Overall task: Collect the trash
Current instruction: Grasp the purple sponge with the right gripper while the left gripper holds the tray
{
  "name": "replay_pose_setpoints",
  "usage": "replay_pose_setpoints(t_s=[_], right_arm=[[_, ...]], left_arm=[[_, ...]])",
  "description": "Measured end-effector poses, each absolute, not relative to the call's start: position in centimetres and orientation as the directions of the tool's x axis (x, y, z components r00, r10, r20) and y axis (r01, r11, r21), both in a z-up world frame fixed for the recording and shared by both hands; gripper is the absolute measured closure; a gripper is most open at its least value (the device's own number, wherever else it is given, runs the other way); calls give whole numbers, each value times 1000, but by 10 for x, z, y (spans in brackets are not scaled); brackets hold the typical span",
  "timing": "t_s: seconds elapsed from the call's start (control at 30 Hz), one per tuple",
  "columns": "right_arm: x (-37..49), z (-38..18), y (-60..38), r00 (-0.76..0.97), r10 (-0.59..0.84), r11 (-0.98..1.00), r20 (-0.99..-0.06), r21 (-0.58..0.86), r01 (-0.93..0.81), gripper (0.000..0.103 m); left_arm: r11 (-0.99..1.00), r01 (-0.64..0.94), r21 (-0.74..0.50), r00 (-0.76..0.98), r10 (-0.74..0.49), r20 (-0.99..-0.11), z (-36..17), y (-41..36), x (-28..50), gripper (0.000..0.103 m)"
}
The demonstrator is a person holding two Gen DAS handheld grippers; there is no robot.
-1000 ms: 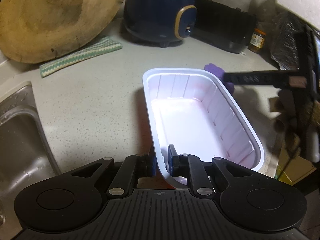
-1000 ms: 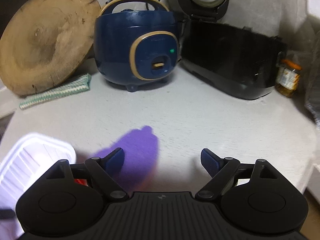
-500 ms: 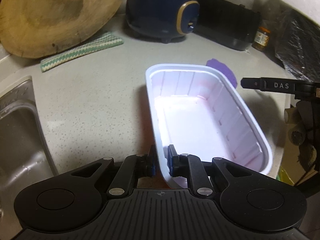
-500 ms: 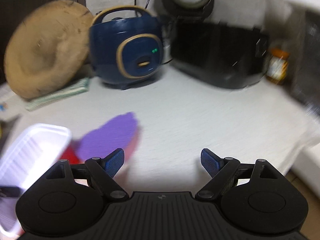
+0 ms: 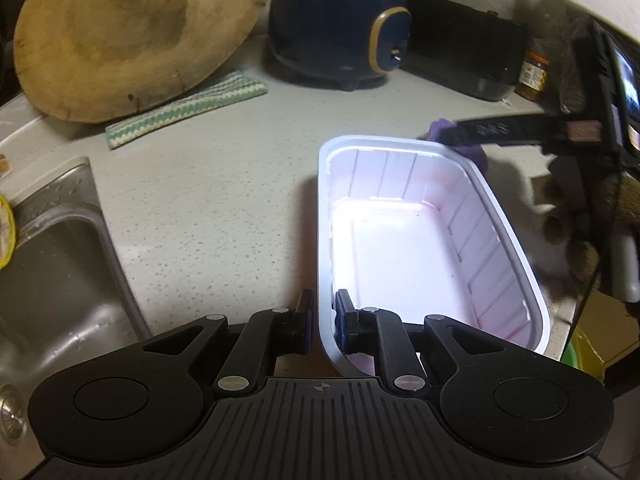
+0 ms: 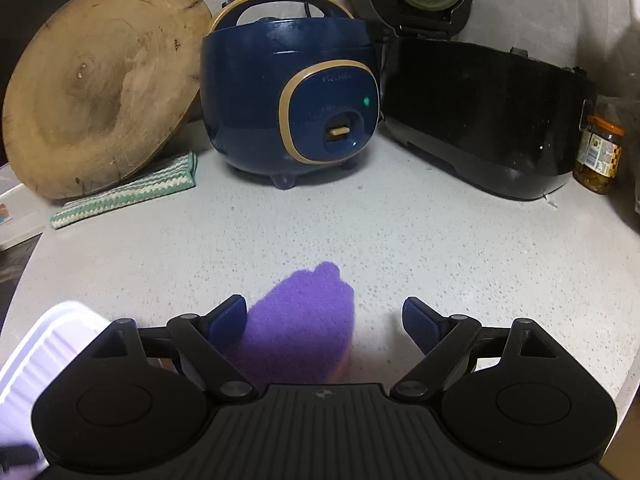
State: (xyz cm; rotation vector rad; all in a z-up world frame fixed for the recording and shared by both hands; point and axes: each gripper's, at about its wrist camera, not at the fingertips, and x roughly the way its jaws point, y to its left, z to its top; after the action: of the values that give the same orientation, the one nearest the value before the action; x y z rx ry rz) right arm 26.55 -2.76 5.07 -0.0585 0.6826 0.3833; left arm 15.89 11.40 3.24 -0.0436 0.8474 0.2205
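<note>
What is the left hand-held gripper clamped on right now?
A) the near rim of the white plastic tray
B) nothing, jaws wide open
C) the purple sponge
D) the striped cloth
A: the left hand-held gripper has its pads on either side of the near wall of the white plastic tray, narrowly shut on it.

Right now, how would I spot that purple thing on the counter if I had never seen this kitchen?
Start at the navy blue rice cooker at the back of the pale speckled counter. Come forward toward the white plastic tray; the purple piece lies flat just right of it, between the open right gripper fingers. Nothing else here is purple.
</note>
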Motion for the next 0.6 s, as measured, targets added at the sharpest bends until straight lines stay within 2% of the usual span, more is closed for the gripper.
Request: replay_pose_setpoints(t_s=[0.13, 0.2, 0.27, 0.33, 0.5, 0.6], right_arm=[[259, 53, -53, 749, 254, 946, -612, -5, -325, 18], [254, 54, -65, 796, 172, 957, -580, -93, -274, 18], [247, 55, -80, 827, 155, 956, -541, -128, -263, 18], [241, 57, -97, 820, 199, 955, -536, -83, -286, 18], [229, 55, -111, 689, 427, 893, -586, 156, -421, 18], [222, 51, -89, 648, 463, 870, -605, 167, -465, 18]], left_arm=[[979, -200, 38, 651, 161, -742, 32, 108, 159, 88], [981, -193, 34, 652, 154, -743, 32, 104, 159, 88], [982, -184, 37, 653, 150, -743, 33, 100, 156, 88], [983, -180, 45, 656, 154, -739, 34, 97, 153, 88], [976, -205, 68, 659, 189, -728, 38, 98, 151, 88], [968, -237, 78, 659, 219, -719, 41, 103, 148, 88]])
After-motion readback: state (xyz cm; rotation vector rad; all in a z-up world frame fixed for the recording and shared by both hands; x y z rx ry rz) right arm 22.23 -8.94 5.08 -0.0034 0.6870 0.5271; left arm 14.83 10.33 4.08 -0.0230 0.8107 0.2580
